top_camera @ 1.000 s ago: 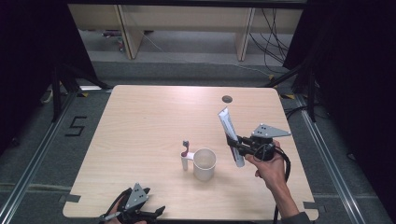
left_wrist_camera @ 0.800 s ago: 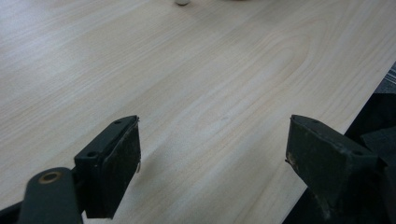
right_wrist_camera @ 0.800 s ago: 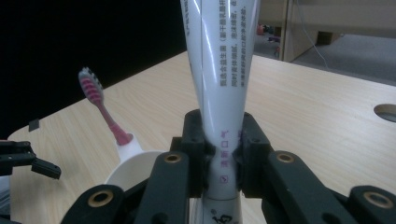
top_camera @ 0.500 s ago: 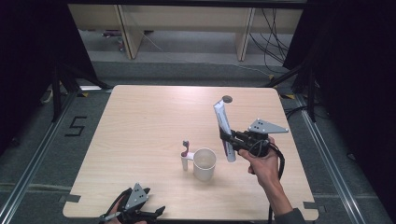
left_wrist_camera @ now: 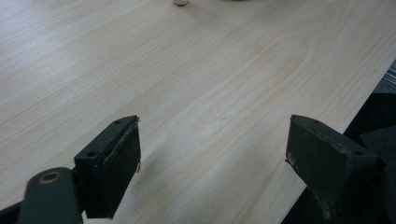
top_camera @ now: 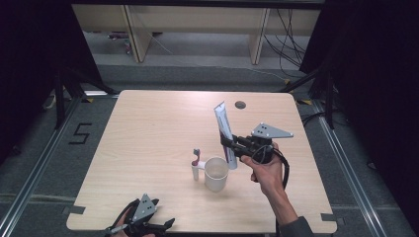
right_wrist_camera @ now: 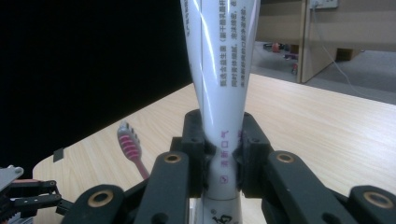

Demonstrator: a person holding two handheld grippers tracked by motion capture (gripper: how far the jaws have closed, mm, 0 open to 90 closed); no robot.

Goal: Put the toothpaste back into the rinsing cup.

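Two grippers: the right gripper (top_camera: pixel 228 143) pinches an upright toothpaste tube (top_camera: pixel 225 129) just beside the cup (top_camera: pixel 216 173) and toothbrush (top_camera: pixel 196 162), while the left gripper (top_camera: pixel 163 226) rests spread at the table (top_camera: pixel 148 128) edge.

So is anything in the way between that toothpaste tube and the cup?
Nothing visible. The right gripper holds the toothpaste tube upright just beside the white cup, whose mouth is open. The toothbrush stands at the cup's far side, away from the tube.
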